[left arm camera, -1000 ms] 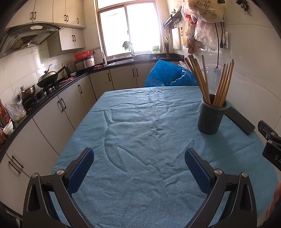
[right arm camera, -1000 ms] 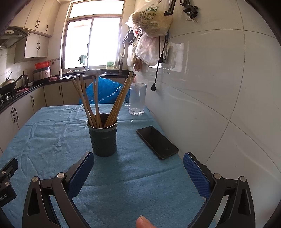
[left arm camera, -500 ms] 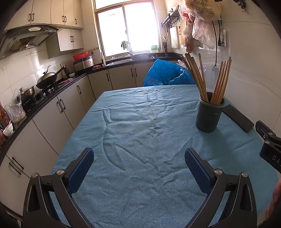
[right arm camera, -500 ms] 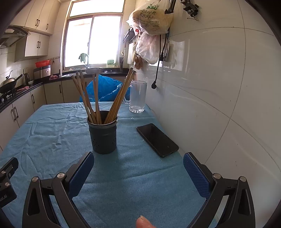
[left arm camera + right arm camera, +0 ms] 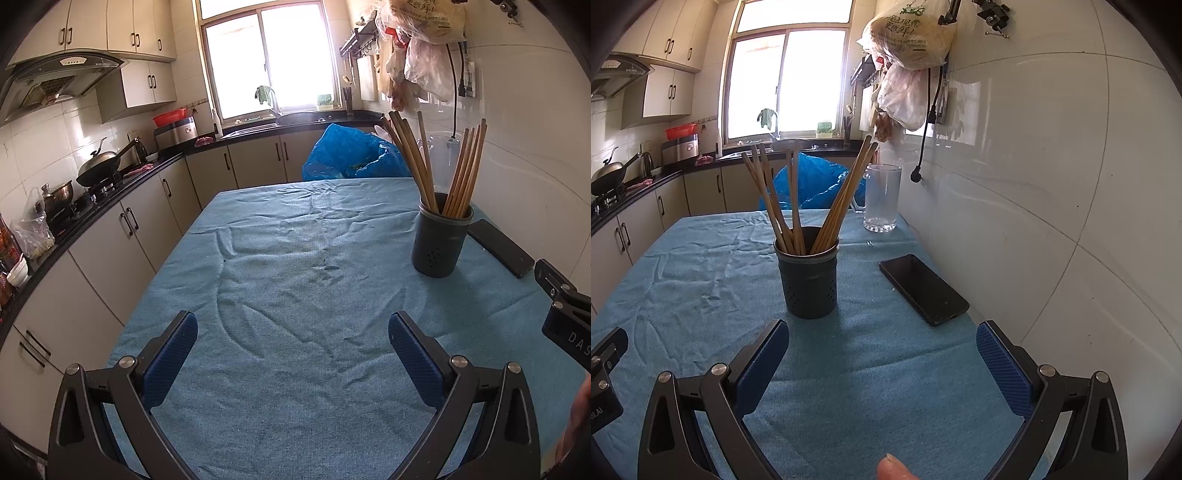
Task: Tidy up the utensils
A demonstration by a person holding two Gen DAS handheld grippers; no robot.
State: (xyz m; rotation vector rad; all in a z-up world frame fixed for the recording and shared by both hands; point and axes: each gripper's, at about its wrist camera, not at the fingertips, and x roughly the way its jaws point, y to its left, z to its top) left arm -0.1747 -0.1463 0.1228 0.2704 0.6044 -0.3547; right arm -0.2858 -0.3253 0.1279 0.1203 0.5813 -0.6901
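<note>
A dark grey utensil holder (image 5: pixel 439 240) stands upright on the blue tablecloth (image 5: pixel 295 295), with several wooden chopsticks (image 5: pixel 417 162) leaning out of it. It also shows in the right wrist view (image 5: pixel 808 275), with the chopsticks (image 5: pixel 790 199) fanned left and right. My left gripper (image 5: pixel 293 354) is open and empty above the cloth, near and left of the holder. My right gripper (image 5: pixel 882 365) is open and empty, just in front of the holder. Part of the right gripper's body (image 5: pixel 565 314) shows at the left view's right edge.
A black phone (image 5: pixel 923 288) lies flat right of the holder, near the tiled wall. A glass mug (image 5: pixel 882 197) stands behind it. A blue plastic bag (image 5: pixel 351 153) sits at the table's far end. Kitchen counters with a wok (image 5: pixel 99 170) run along the left.
Both grippers have drawn back and risen slightly, so the holder looks a little farther off. Both stay open. The holder and chopsticks have not moved.
</note>
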